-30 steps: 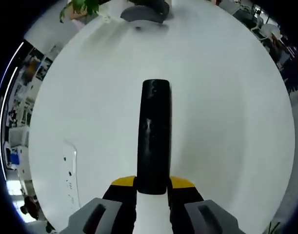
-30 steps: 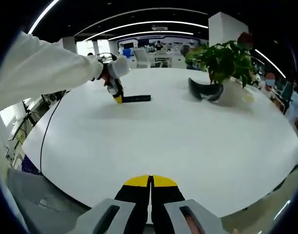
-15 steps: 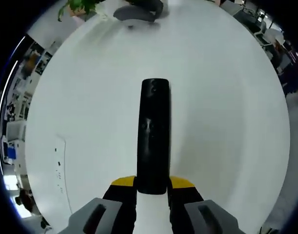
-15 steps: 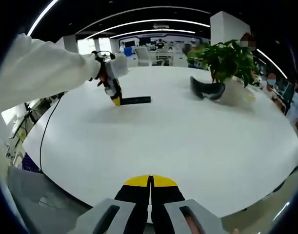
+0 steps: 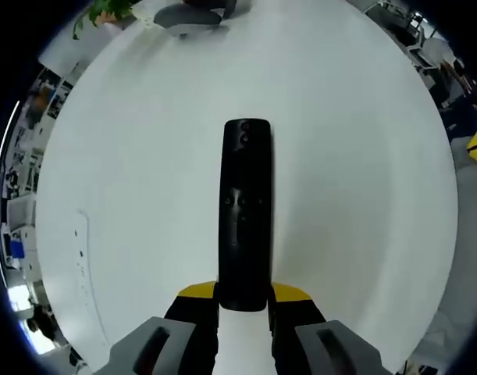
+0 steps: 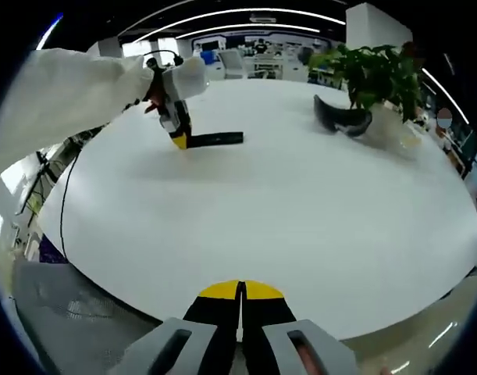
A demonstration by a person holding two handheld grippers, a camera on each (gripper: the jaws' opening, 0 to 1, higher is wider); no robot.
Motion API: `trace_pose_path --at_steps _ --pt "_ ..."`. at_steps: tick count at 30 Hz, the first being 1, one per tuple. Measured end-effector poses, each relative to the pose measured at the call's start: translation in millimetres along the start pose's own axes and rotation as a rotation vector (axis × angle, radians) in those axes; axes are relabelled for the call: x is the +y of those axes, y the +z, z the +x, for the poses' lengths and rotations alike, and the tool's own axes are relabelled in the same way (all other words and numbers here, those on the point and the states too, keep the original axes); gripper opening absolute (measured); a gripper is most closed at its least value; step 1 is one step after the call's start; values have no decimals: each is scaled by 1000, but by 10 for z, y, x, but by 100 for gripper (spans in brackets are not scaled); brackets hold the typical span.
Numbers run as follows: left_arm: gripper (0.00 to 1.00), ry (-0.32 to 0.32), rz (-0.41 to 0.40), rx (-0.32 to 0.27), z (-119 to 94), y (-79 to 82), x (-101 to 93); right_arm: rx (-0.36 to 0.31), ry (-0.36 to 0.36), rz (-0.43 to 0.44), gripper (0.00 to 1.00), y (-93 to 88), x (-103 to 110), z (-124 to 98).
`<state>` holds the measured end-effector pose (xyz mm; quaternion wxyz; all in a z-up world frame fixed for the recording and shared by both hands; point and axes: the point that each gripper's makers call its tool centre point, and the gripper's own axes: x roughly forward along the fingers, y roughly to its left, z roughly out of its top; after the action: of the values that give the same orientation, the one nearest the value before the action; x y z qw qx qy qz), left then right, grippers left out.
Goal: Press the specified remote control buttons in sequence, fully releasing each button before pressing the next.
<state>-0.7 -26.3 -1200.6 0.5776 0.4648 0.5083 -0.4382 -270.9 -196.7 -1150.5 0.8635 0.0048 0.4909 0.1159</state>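
**Remote control held ready, no button pressed yet**

Remote control [image 5: 247,215] lies long and black on the white table [image 5: 363,156], its near end clamped between the jaws of the left gripper [image 5: 243,301], button face up. From the right gripper view the same remote [image 6: 215,139] sits well across the table, with the left gripper [image 6: 178,134] at its end and a white sleeve [image 6: 66,98] behind it. The right gripper [image 6: 241,301] has its jaws pressed together on nothing and hangs well apart from the remote, near the table's edge. By my reckoning the pressing has not begun: the remote is steadied, and the whole sequence is left to do. The buttons are only faint dots; which is which I cannot tell. A potted plant [image 6: 371,74] stands far off.
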Motion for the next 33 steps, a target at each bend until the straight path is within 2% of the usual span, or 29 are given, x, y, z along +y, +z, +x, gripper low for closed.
trace_pose_path --at_steps 1,3,5,8,10,13,18,22,26,30,33 --pt "23 4 -5 -7 -2 -3 -14 53 14 26 0 -67 28 18" --pt "23 4 -28 -26 -15 -24 -74 74 36 26 0 -85 56 56" --pt "23 -10 -31 -39 -25 -41 -139 82 34 54 0 -72 29 111" --pt "23 -18 -42 -50 -34 -56 -233 132 36 103 0 -103 -38 149" --pt "23 -19 -37 -54 -40 -70 -301 132 45 118 0 -88 -72 165" --pt "23 -23 -31 -58 -41 -80 -377 197 41 131 0 -186 -113 193" --pt "23 -32 -39 -67 -53 -104 -494 272 54 98 0 -326 -54 255" --pt "23 -33 -38 -69 -65 -118 -584 319 25 8 0 -403 -46 287" --pt "23 -36 -28 -69 -73 -129 -678 319 34 -16 0 -396 0 315" --pt "23 -49 -20 -63 -88 -145 -798 346 35 -24 0 -407 -7 352" --pt "23 -47 -10 -64 -95 -146 -833 332 29 -34 0 -402 -2 360"
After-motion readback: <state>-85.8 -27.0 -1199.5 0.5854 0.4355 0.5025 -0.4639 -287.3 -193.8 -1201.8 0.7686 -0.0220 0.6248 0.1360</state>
